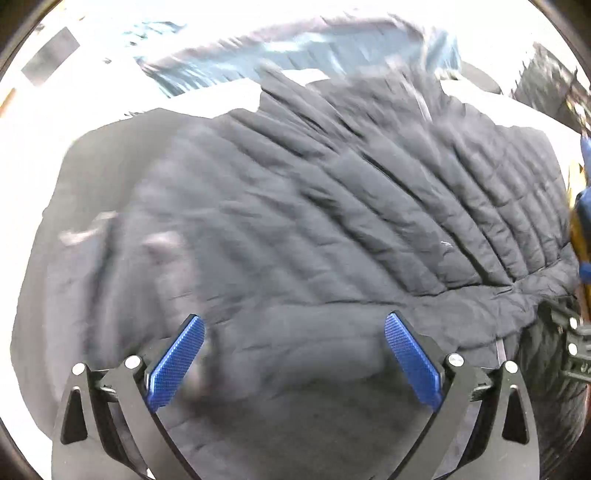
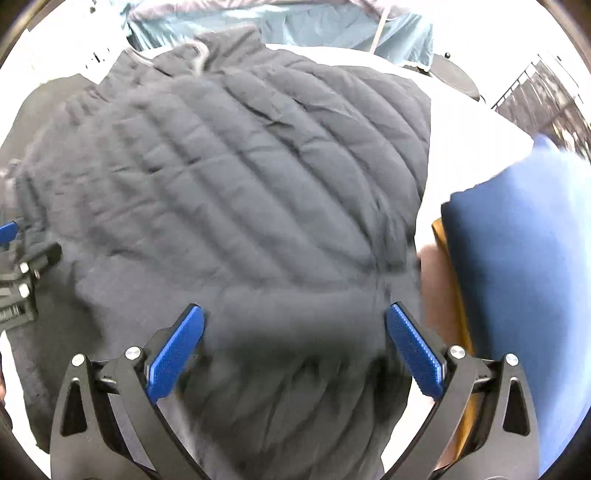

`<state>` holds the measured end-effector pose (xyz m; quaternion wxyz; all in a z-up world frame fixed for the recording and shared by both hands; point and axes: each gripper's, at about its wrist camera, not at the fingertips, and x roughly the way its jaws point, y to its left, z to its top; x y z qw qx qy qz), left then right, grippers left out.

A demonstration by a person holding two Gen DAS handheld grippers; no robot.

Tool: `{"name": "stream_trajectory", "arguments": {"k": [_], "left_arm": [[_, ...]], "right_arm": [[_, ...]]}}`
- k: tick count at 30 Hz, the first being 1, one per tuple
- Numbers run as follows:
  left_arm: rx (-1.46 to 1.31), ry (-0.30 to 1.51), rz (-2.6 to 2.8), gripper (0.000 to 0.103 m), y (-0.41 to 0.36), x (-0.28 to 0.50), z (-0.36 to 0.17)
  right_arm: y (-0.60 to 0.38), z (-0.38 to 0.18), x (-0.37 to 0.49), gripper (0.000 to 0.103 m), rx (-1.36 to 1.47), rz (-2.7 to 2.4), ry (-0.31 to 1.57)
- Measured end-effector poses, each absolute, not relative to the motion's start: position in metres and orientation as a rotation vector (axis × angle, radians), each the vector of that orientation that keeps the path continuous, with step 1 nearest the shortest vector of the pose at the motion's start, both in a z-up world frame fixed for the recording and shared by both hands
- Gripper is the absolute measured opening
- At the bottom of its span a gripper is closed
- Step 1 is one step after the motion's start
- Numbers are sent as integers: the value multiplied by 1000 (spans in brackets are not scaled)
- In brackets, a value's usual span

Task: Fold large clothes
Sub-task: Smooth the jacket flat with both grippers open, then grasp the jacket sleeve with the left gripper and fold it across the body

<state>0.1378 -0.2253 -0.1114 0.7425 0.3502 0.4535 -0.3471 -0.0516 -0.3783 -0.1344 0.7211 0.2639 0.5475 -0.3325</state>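
- No legible writing.
- Left tool (image 1: 293, 356) spread, empty, above dark quilted jacket (image 1: 295, 206).
- Right tool (image 2: 294, 350) spread, empty.
- Blue cushion (image 2: 517, 277) beside jacket; teal cloth (image 2: 314, 26) beyond.

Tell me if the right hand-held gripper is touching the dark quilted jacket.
Cannot tell. In the right wrist view the right hand-held gripper is open over the jacket, nothing between the pads, but blur hides any gap.

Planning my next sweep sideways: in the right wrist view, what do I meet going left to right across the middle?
Other gripper at the left edge → dark quilted jacket → strip of white table → blue cushion at the right edge.
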Motion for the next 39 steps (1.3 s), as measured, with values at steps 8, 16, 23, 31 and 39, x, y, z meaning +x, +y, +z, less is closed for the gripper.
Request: {"name": "stream_trajectory", "arguments": {"k": [8, 16, 23, 31, 39], "left_arm": [[693, 813, -396, 96, -136, 223, -59], [844, 1000, -351, 85, -138, 284, -111], [672, 1112, -374, 22, -103, 304, -105], [220, 982, -376, 12, -3, 330, 28], [-37, 839, -272, 9, 81, 351, 102]], "right_arm": [[-313, -126, -82, 97, 584, -675, 1213], [-293, -101, -103, 97, 600, -713, 1154], [-282, -95, -138, 97, 625, -751, 1149], [-277, -94, -144, 97, 684, -773, 1120], [-274, -80, -123, 97, 657, -724, 1086]]}}
